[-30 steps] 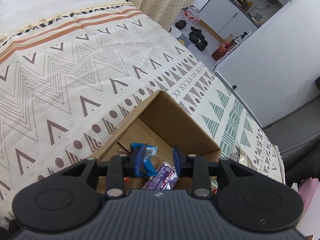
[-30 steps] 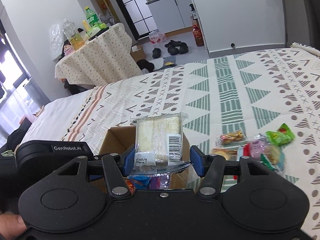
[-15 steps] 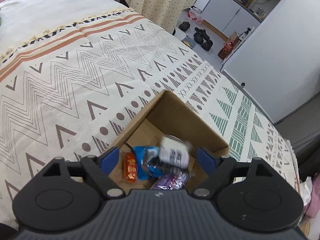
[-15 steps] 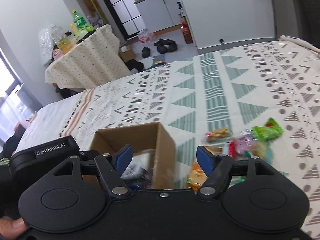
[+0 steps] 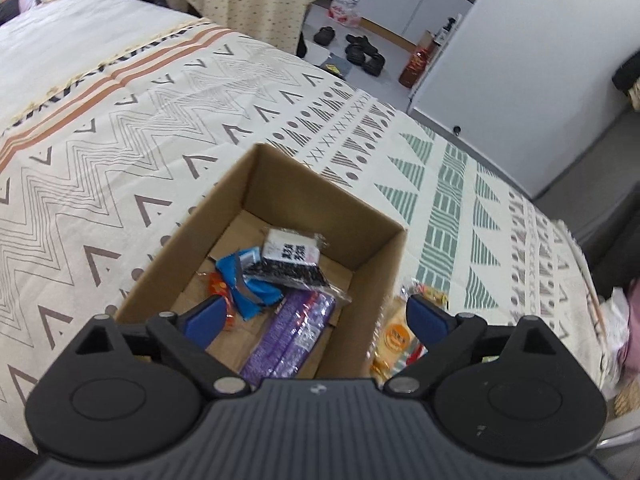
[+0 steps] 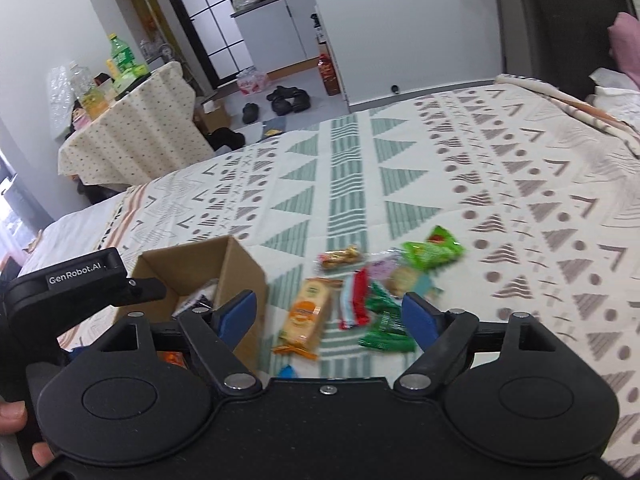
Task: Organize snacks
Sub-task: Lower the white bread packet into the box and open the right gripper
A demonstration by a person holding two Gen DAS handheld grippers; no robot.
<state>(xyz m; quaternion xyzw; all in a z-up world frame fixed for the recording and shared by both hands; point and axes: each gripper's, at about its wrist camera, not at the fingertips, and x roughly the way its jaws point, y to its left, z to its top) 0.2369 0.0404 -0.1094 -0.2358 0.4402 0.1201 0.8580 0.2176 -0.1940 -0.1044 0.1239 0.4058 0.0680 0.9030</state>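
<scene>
An open cardboard box (image 5: 320, 200) stands on the patterned bedspread (image 5: 120, 128). In it lie a blue packet (image 5: 248, 280), a black-and-white packet (image 5: 288, 260), a purple packet (image 5: 292, 332) and a small orange one (image 5: 218, 288). My left gripper (image 5: 316, 316) hovers over the box, its jaws opening wide and gripping nothing. My right gripper (image 6: 328, 312) hangs over loose snacks to the right of the box (image 6: 240, 272), jaws opening and empty. Below it lie an orange cracker packet (image 6: 306, 320), a red-and-white packet (image 6: 354, 300) and green packets (image 6: 386, 332).
A green bag (image 6: 432, 248) and a small brown packet (image 6: 340, 258) lie farther out on the bed. Beyond the bed's far edge stand a cloth-covered table (image 6: 132, 136) with bottles, shoes (image 6: 288, 100) on the floor and a white wall unit (image 5: 520, 80). Someone's fingers (image 6: 12, 416) show at lower left.
The left gripper let go of the blue packet, which now lies in the box. The right gripper dropped its clear cracker packet into the box and swung right over the loose snacks.
</scene>
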